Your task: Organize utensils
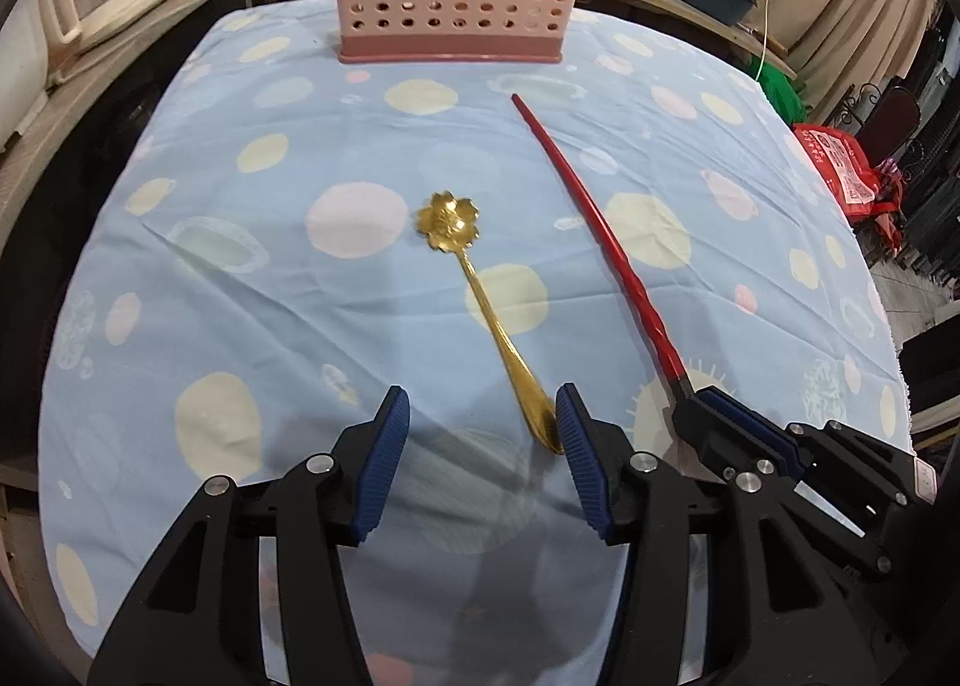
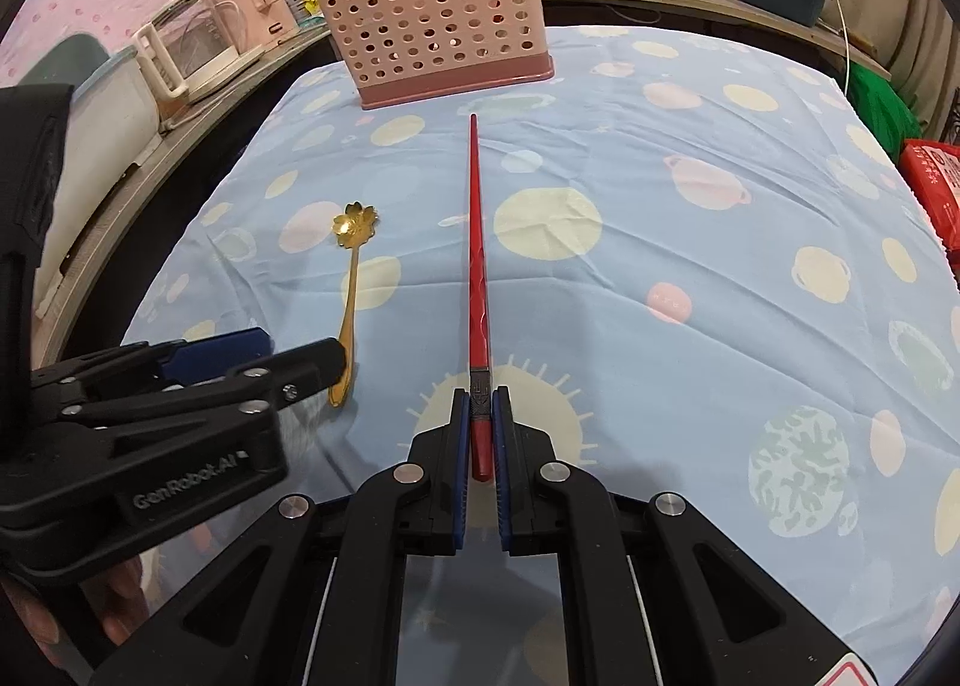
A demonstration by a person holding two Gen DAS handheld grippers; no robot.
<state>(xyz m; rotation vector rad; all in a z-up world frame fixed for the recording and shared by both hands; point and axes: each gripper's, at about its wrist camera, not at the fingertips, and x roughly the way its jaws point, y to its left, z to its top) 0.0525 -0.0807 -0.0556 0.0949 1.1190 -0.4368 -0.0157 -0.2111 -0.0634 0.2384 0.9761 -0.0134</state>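
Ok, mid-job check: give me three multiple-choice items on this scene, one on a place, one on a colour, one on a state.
1. Where is the basket?
A. far end of the cloth
B. beside the right tool
C. on the floor

2. What colour is the spoon?
A. silver
B. gold
C. red

3. What is the right tool doing?
A. standing open over the spoon
B. gripping the red chopstick
C. holding the basket

Key: A, the basket stands past both utensils at the cloth's far edge; B, the flower-shaped spoon is gold; C is wrong for 3: B, both pads press on the chopstick's end.
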